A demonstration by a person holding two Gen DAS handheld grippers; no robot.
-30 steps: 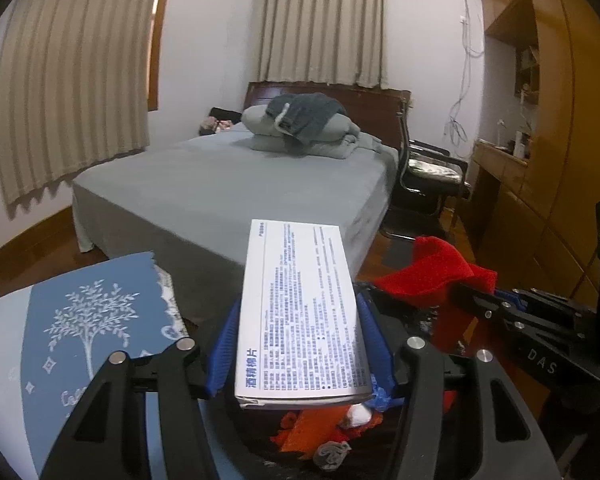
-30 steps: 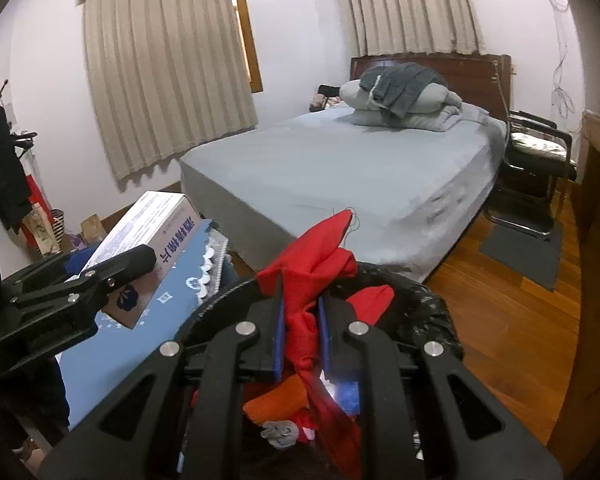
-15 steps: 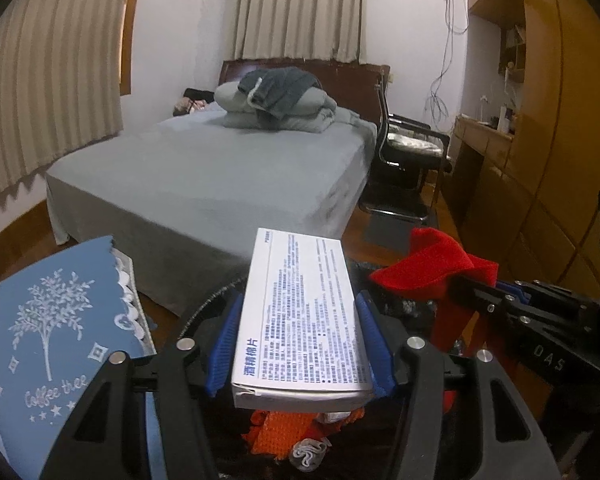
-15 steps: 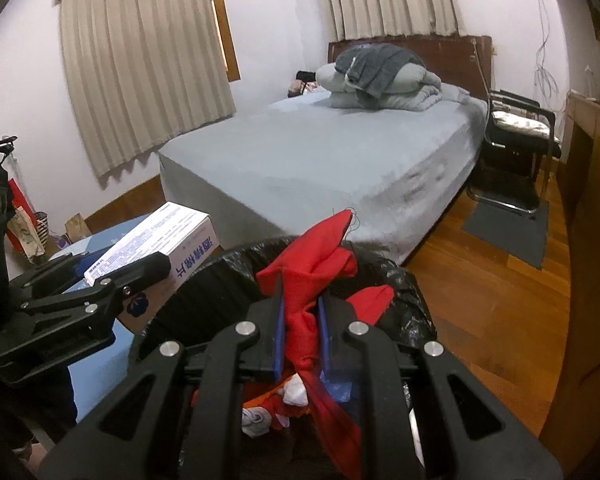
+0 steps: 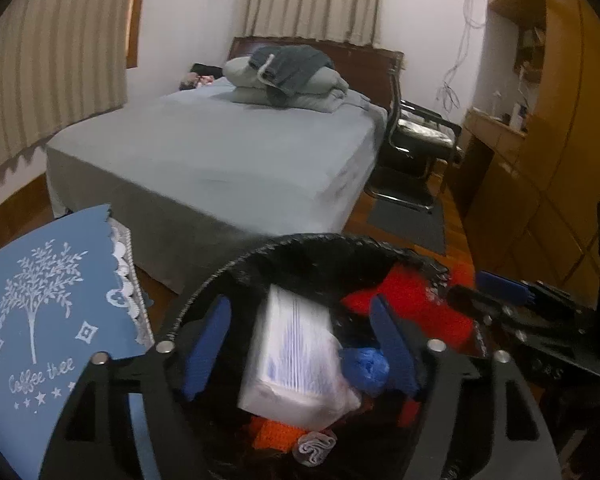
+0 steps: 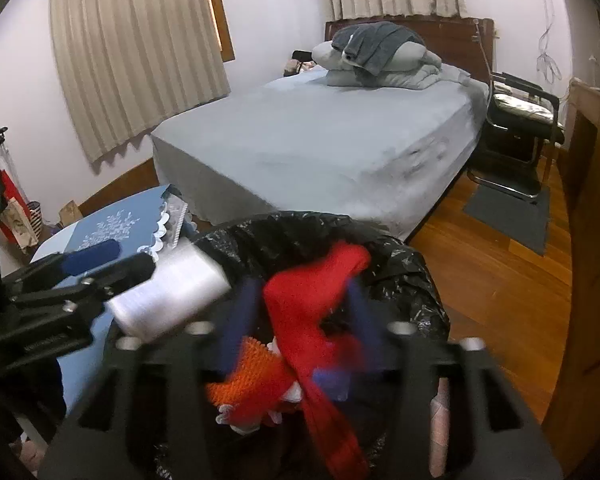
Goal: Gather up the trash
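**Both claws letting go over the bin**

The left gripper (image 5: 300,344) is hanging over the black-lined trash bin (image 5: 320,248), its blue pads (image 5: 208,340) spreading wider at this moment. The white printed box (image 5: 296,360) is sitting between them, blurred, with a gap showing on either side, so the pads are no longer pressing it. Just right of the box, near the right pad, a crumpled blue scrap (image 5: 364,368) is lying in the bin, and below the claw an orange knitted piece (image 5: 268,436) and a small grey-white wad (image 5: 314,446) are resting among the rubbish.

The right gripper (image 6: 298,320) is also opening, its jaws standing apart over the same bin. The red cloth (image 6: 312,300) is draping between the pads, blurred; whether it is touching either pad cannot be told. Its tail is trailing down toward the camera.

Left of the left claw, a blue tablecloth (image 5: 48,312) with a white tree print is lying beside the bin. Ahead of both claws, a grey bed (image 6: 320,140) is standing.
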